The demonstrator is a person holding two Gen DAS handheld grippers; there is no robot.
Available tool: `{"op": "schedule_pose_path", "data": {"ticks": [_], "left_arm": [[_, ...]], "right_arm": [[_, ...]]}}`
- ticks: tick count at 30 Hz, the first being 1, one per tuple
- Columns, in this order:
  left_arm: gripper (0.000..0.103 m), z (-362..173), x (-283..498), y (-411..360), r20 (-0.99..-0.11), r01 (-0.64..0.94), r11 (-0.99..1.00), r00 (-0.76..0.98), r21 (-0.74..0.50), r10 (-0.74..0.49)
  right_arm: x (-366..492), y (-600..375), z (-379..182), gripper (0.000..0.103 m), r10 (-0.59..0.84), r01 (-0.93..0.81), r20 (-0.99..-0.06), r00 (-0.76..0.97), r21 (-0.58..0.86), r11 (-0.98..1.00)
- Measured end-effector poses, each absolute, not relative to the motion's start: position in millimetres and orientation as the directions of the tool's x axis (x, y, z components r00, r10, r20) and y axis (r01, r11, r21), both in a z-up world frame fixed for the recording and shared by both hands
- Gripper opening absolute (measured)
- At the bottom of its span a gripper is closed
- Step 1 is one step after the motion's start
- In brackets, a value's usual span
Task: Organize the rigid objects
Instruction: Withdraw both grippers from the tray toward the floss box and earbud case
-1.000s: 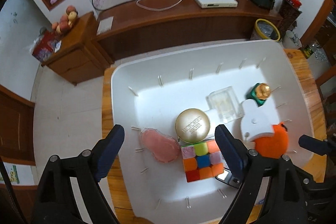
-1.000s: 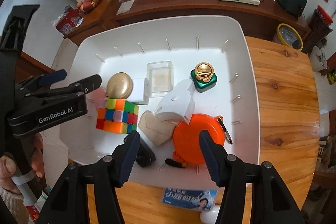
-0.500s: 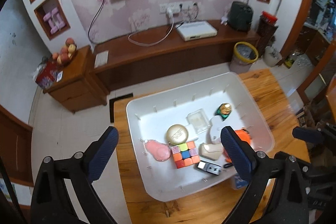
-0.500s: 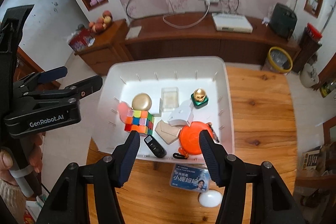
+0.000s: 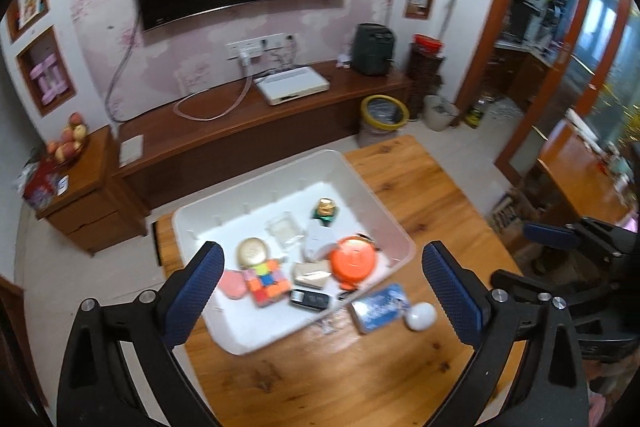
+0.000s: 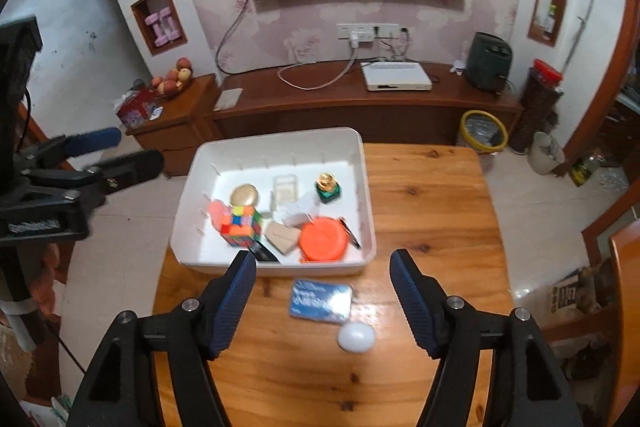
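Both tongs, left (image 5: pixel 320 291) & right (image 6: pixel 322 301), are opening w/ nothing between them. Toys are sitting in the white bin (image 6: pixel 280 269) at the tabletop's (image 6: pixel 432 211) far-left corner. The egg (image 6: pixel 356 337) near the front edge could be rolling off if bumped.

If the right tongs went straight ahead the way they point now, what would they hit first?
Most likely the blue card lying on the wooden table, just short of the white bin. The right tongs are empty and opening; depth is hard to judge.

White bin (image 6: pixel 362 187) on wooden table (image 6: pixel 432 211)
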State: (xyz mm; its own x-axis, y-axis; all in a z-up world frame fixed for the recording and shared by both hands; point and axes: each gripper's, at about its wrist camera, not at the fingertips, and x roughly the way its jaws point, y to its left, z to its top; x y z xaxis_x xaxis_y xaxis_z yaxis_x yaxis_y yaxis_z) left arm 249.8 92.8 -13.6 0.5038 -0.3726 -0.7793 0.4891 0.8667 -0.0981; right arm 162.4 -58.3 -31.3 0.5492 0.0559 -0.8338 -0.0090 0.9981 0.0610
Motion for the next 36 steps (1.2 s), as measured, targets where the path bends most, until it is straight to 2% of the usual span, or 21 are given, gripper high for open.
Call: {"op": "schedule_pose_path", "data": {"ticks": [4,9,21,25,30,36], "left_arm": [[0.102,-11,233,78,-0.773,0.54,0.835,0.484,-0.106,-0.41],[0.102,-20,216,63,-0.78,0.573,0.813,0.457,-0.11,-0.428],[0.102,-77,193,52,-0.843,0.474,0.856,0.358,-0.205,-0.4],[0.102,-103,186,44,-0.873,0.437,0.881,0.34,-0.182,-0.349],[0.102,-139,183,37,-0.904,0.356,0.92,0.319,-0.165,-0.286],[0.102,-171,184,28,-0.924,0.211,0.959,0.291,-0.191,-0.248]], "right_arm": [[139,-70,-44,0.076,0.013,0.034,-0.839,0.544,0.038,0.999],[117,-82,-70,0.076,-0.001,0.083,-0.854,0.52,0.049,0.995],[91,-83,-152,0.076,-0.004,0.045,-0.884,0.467,0.019,0.999],[91,-85,-182,0.076,0.036,-0.012,-0.891,0.452,0.035,0.999],[96,-86,-216,0.076,0.143,-0.167,-0.879,0.454,0.074,0.983],[104,-86,-243,0.076,0.188,-0.366,-0.865,0.465,0.006,0.931]]}}
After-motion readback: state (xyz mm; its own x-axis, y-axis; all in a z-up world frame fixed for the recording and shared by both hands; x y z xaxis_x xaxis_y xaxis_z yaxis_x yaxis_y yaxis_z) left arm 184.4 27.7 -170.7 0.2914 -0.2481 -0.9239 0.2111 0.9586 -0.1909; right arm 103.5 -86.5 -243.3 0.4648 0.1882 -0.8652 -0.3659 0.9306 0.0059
